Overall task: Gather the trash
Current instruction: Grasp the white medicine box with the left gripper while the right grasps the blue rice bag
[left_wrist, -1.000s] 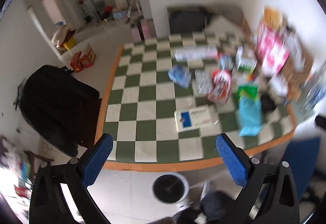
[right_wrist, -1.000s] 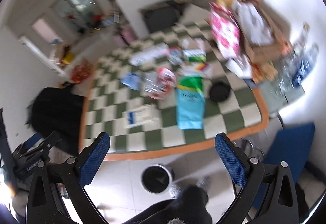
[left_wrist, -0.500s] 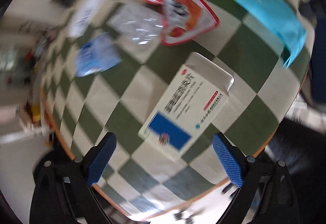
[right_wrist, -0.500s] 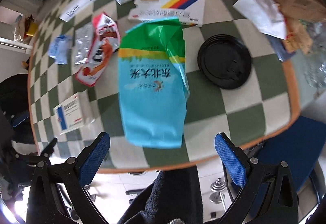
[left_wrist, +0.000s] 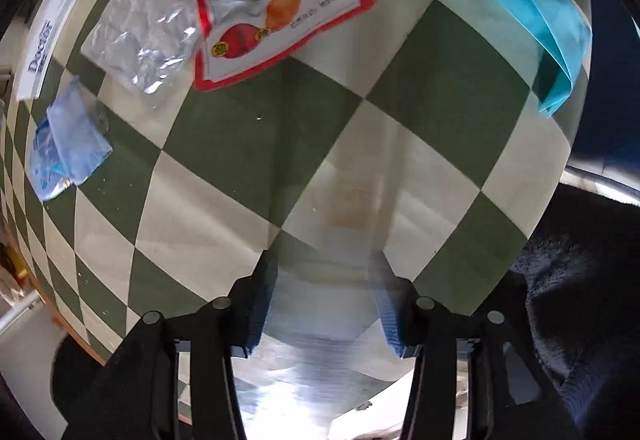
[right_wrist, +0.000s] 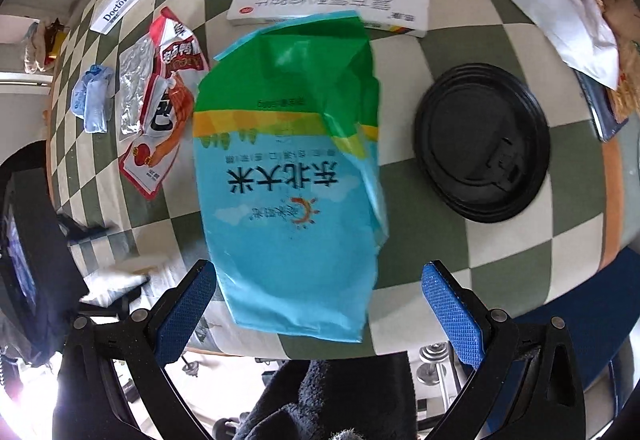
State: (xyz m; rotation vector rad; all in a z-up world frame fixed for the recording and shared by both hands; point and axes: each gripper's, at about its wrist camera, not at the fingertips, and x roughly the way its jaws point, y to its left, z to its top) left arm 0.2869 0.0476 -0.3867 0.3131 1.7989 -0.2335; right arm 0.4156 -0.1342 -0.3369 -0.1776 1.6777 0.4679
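Your right gripper (right_wrist: pixel 320 320) is wide open and holds nothing. The blue and green bag (right_wrist: pixel 288 167) lies straight in front of it on the checkered table (right_wrist: pixel 432 248). The bag's long side points away from you, and its near end sits at the table's near edge, right between the two blue pads (right_wrist: pixel 188 316). So the right hand is the near one for this bag. The black lid (right_wrist: pixel 482 141) is close on the right side and the red wrapper (right_wrist: pixel 160 119) is close on the left, but neither touches the near end, so there is room to slide in. Your left gripper (left_wrist: pixel 322 280) looks squeezed onto a blurry white box (left_wrist: pixel 324 324) by the near edge.
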